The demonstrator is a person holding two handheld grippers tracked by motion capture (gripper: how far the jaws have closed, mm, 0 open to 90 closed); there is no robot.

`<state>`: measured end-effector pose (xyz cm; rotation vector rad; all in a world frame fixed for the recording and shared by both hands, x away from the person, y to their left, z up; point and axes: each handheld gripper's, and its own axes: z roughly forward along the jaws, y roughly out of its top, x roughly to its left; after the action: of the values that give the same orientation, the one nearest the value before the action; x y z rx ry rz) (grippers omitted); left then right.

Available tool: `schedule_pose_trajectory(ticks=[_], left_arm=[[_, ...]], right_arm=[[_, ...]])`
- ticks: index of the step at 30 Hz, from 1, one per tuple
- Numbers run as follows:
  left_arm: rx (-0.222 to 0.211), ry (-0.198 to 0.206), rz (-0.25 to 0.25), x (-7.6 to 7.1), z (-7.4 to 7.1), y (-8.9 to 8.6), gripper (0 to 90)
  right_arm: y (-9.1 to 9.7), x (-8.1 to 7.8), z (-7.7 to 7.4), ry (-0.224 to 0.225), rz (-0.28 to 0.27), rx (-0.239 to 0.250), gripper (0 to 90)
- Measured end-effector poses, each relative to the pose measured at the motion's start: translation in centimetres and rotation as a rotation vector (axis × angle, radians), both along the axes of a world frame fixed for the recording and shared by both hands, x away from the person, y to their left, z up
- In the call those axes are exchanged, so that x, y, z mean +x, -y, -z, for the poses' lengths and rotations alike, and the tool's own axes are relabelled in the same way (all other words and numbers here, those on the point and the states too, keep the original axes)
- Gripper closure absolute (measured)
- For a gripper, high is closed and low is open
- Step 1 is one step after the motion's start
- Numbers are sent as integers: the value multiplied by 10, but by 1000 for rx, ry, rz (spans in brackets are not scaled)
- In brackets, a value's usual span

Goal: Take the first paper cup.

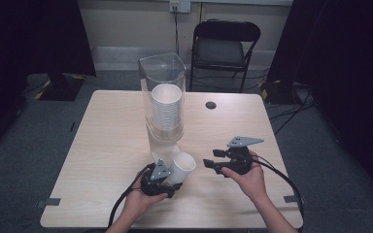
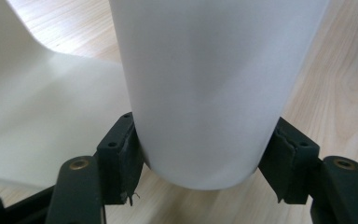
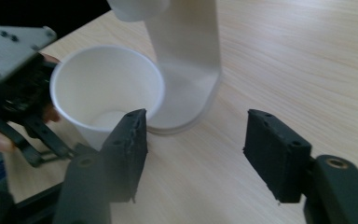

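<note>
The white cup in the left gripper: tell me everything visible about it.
The white cup looks like plain paper, smooth and unprinted, tapering toward its base. It appears empty. It is tilted, its open mouth turned up and toward the right gripper. The left gripper has its jaws shut on the cup's lower end, one on each side. It is held just in front of the clear cup dispenser.

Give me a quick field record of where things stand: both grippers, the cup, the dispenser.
left gripper: shut on the white paper cup, pads pressing its lower wall, near the base
cup attitude: tilted, mouth up and to the right in the high view
right gripper: nothing between its jaws, held to the right of the cup
dispenser: clear, upright on the table, stack of white cups inside
cup versus dispenser: out of it, just in front of its base
</note>
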<state>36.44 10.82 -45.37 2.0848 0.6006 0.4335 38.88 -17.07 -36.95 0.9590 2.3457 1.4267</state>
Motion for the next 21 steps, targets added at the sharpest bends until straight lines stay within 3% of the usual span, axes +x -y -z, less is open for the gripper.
schedule_pose_trajectory(ticks=[3, 4, 8, 12, 16, 19, 21], left_arm=[[4, 4, 13, 0, 0, 6, 359], [0, 14, 22, -1, 0, 9, 359], [-6, 32, 39, -2, 0, 13, 359], [10, 45, 38, -3, 1, 17, 357], [11, 57, 46, -4, 3, 19, 356], [-1, 50, 36, -4, 3, 20, 348], [27, 8, 7, -2, 4, 17, 297]], right_arm=[[-9, 2, 0, -32, -17, 6, 430], [-14, 5, 2, -68, -15, 12, 457], [-21, 8, 6, -105, -20, -24, 518], [-28, 9, 6, -153, -46, -49, 730], [-23, 13, 3, -192, -37, -33, 828], [-20, 15, -2, -220, -32, -9, 872], [-15, 17, -6, -219, -10, 0, 874]])
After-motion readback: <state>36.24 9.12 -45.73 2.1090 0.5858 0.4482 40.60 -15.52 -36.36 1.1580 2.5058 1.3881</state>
